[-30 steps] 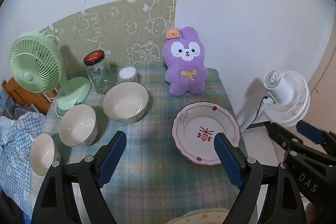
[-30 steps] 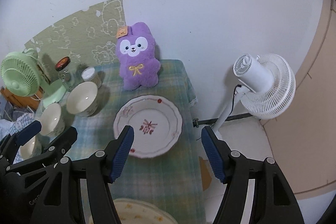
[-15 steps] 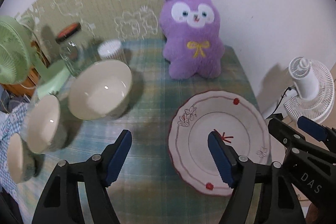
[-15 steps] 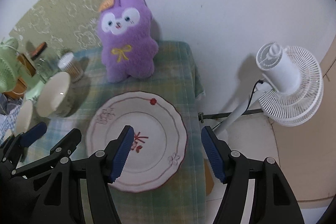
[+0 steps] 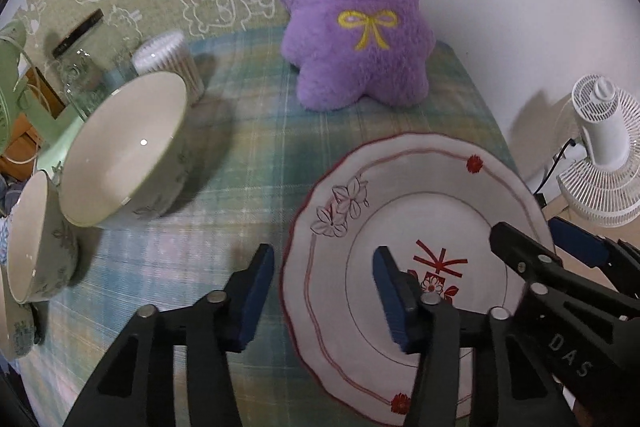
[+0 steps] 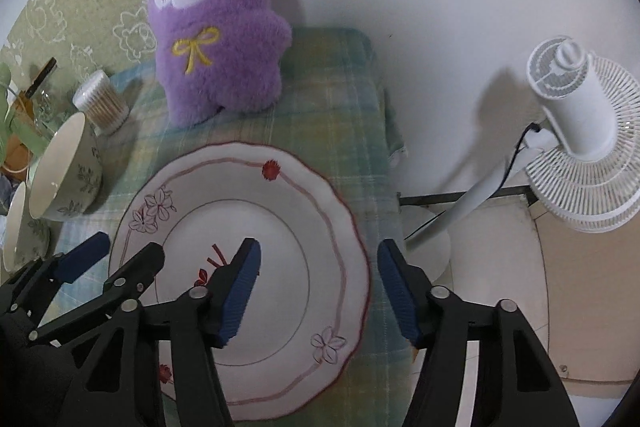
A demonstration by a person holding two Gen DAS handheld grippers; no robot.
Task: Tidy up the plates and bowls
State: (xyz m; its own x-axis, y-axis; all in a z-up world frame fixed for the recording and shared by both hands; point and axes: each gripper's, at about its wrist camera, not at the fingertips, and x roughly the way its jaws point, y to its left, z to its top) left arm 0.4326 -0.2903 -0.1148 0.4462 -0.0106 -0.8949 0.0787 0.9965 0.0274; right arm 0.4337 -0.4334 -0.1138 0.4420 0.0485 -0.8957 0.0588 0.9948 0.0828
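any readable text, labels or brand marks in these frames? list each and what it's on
"DAS": white letters on the black body of the right gripper, seen in the left wrist view.
Orange tag on the purple plush: has a mark, too blurred to read.
Plate: a red motif at its centre, not legible as text.
Nothing else readable.

Both wrist cams look steeply down along their jaws, close over the surface (image 5: 256,163). Left view's jaws straddle the plate (image 5: 420,211) at its left rim, right view's its right rim. Shared: plate, purple plush (image 6: 216,39), large bowl (image 5: 120,155), each other's gripper.
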